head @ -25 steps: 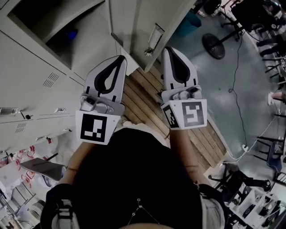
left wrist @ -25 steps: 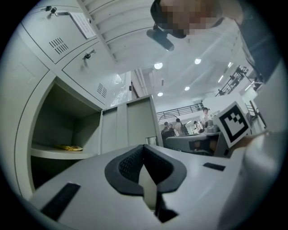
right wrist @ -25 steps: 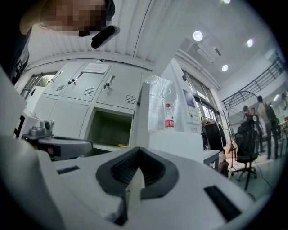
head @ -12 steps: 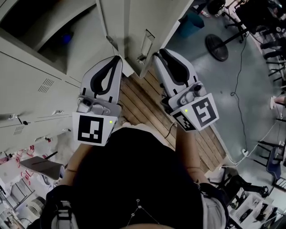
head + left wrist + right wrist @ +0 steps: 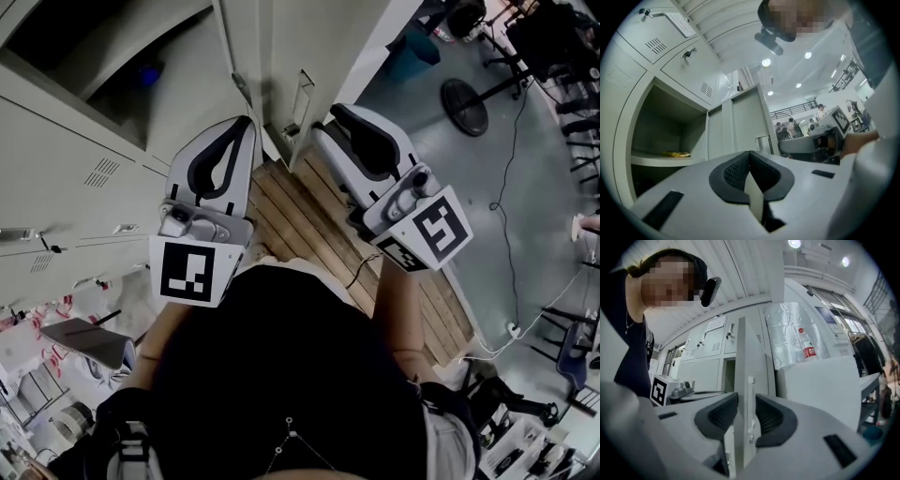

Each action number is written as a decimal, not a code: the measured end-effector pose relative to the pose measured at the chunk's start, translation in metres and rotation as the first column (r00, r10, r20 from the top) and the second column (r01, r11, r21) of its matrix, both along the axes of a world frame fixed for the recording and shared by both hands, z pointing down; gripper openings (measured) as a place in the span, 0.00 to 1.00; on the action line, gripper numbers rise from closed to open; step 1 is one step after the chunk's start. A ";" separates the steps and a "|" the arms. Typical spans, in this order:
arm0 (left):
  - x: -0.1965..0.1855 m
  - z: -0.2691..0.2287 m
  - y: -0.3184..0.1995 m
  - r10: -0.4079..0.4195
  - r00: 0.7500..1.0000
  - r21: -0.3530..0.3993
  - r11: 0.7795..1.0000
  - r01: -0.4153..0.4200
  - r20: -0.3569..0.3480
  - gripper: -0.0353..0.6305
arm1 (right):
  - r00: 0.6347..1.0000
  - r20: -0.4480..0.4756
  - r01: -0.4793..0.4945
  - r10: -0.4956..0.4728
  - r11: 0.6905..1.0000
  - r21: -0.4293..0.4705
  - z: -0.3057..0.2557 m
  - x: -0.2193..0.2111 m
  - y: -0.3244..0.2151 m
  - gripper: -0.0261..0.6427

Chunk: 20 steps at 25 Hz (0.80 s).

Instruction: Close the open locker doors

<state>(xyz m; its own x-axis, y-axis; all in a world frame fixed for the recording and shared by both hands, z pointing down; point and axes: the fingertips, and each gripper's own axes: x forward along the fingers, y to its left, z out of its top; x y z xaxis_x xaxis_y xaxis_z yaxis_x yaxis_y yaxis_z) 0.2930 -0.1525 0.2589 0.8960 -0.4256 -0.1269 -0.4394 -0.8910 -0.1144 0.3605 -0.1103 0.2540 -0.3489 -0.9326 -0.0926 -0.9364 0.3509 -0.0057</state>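
Right gripper view: hold on door [image 5: 742, 357] released
Jaws of right gripper [image 5: 746, 401] have just been opening, door edge loose between them at twelve o'clock, unclosed; a push seems next; left gripper [image 5: 750, 159] closed, empty.

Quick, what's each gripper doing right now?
Left gripper: closed, nothing held.
Right gripper: open, its jaws have just been opening; the edge of the locker door stands between them, not clamped.
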 end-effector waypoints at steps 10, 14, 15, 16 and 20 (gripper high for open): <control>-0.013 -0.004 0.000 -0.043 0.999 0.008 0.999 0.043 -0.002 0.06 | 0.992 0.023 0.124 -0.123 0.992 -0.014 -0.001 -0.032 -0.009 0.21; -0.023 -0.006 0.001 -0.070 0.998 0.012 0.997 0.070 -0.001 0.06 | 0.988 0.024 0.155 -0.155 0.988 -0.020 -0.001 -0.042 -0.011 0.21; -0.026 -0.006 0.001 -0.079 0.997 0.014 0.997 0.079 -0.001 0.06 | 0.986 0.027 0.164 -0.163 0.986 -0.022 -0.001 -0.045 -0.012 0.21; -0.029 -0.007 0.001 -0.088 0.996 0.016 0.996 0.088 -0.001 0.06 | 0.985 0.030 0.172 -0.172 0.985 -0.025 -0.001 -0.048 -0.013 0.21; -0.042 -0.010 0.001 -0.124 0.992 0.024 0.992 0.124 -0.001 0.06 | 0.979 0.033 0.202 -0.201 0.979 -0.027 -0.001 -0.060 -0.017 0.21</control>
